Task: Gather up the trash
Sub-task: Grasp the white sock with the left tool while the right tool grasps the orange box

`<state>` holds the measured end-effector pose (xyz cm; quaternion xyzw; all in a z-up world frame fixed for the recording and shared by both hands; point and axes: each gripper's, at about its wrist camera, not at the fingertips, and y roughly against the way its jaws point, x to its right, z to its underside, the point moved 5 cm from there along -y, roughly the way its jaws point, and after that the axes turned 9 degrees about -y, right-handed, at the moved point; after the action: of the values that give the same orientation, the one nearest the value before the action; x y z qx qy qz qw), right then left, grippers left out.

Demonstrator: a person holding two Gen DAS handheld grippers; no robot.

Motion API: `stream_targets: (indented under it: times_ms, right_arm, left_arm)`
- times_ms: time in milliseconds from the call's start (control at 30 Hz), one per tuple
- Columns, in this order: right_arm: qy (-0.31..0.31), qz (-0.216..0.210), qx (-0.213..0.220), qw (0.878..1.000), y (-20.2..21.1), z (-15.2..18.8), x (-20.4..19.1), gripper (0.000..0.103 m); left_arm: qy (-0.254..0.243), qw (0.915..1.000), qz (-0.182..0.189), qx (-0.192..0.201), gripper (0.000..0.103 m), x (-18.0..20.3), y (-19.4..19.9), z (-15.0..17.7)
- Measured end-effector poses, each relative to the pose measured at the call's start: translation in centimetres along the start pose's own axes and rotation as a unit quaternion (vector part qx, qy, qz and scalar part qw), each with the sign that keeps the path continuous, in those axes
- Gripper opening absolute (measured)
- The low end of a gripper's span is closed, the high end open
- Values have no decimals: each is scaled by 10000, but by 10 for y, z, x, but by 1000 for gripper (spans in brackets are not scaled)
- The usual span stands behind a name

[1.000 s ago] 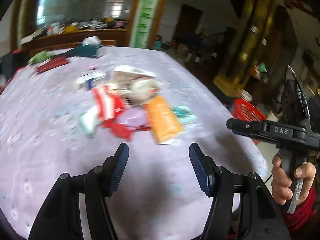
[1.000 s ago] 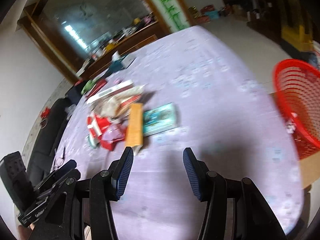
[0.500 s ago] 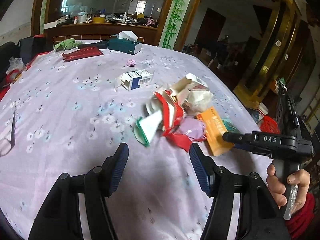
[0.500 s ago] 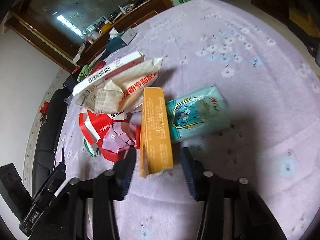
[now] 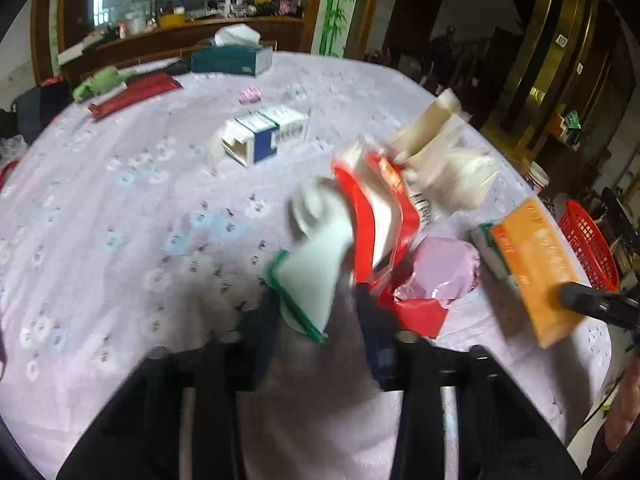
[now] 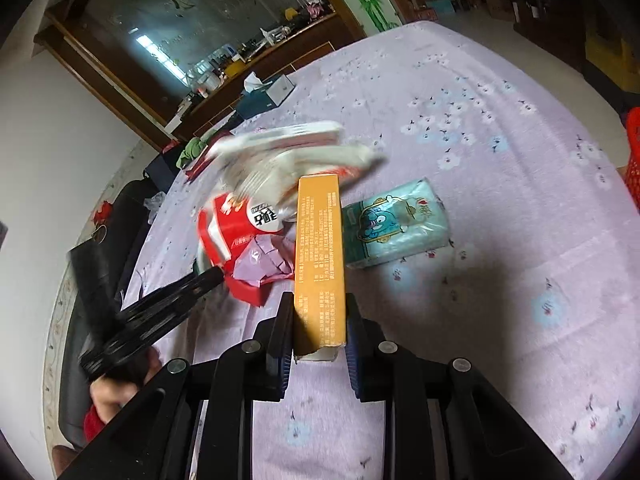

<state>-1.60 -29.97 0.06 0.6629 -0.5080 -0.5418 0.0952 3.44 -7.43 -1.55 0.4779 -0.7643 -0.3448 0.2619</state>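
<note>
Orange box (image 6: 319, 256) lengthwise between tongs (image 6: 319, 330) (away)

Little print legible. Orange box (image 6: 319, 264): side panel carries dense small lines of print, too fine to read. Red and white wrapper (image 6: 236, 228): a white patch with bold dark characters, blurred, not readable. Teal tissue pack (image 6: 394, 224): cartoon elephant, small red mark at one corner, unreadable. Blue and white carton (image 5: 264, 136): barcode-like stripes, smeared. No brand or number made out.
</note>
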Motion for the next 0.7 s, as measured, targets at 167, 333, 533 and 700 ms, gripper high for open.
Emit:
stream_targets:
  times_ms: [167, 333, 533, 700]
  right_arm:
    - [32, -66, 9, 10000, 7, 8, -1, 24]
    - [217, -104, -44, 9997, 10, 18, -9, 24]
    - [365, -116, -115, 9992, 8, 29, -13, 24]
    - [435, -79, -136, 9989, 6, 33, -15, 24]
  left_arm:
    - [72, 9998, 173, -8, 6, 5, 1, 4]
    - [107, 9996, 244, 101, 6, 18, 38, 28]
    - [102, 9994, 296, 112, 7, 35, 74, 69]
    - [120, 9994, 135, 308, 43, 31, 90, 73]
